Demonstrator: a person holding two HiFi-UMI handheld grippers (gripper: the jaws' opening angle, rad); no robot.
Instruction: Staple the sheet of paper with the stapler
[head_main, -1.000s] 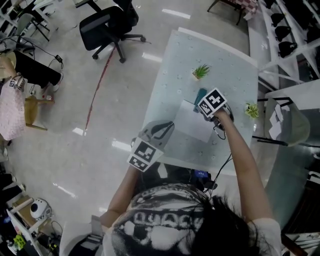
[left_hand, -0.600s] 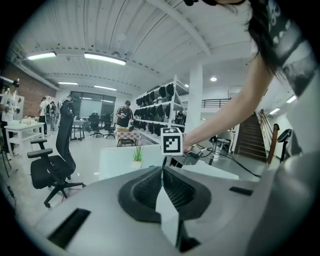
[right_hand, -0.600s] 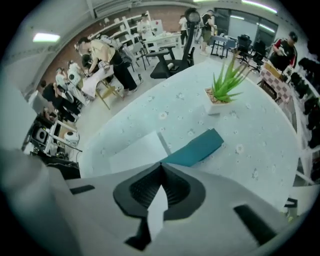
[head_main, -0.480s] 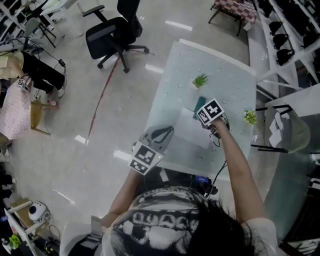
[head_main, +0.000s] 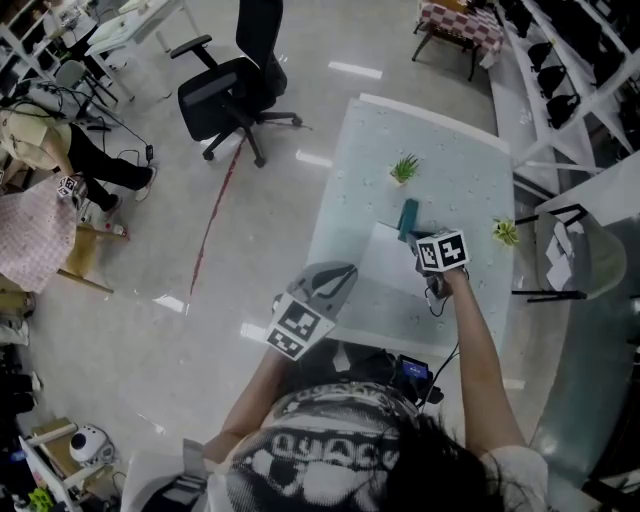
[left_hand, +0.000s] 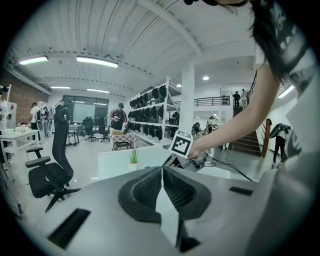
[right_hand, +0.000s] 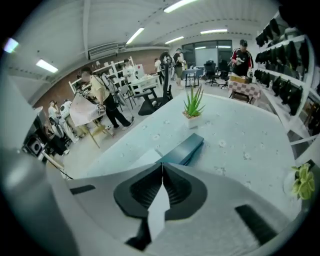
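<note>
Left gripper (left_hand: 161, 169) jaws together, right gripper (right_hand: 161, 165) jaws together, tilted down

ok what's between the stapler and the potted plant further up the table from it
Nothing: only bare table separates the stapler from the potted plant. The right gripper view shows it best, and the head view agrees.

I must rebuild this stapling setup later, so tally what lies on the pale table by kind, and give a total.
Small green potted plants: 2
Dark teal stapler: 1
White sheet of paper: 1
Total: 4
</note>
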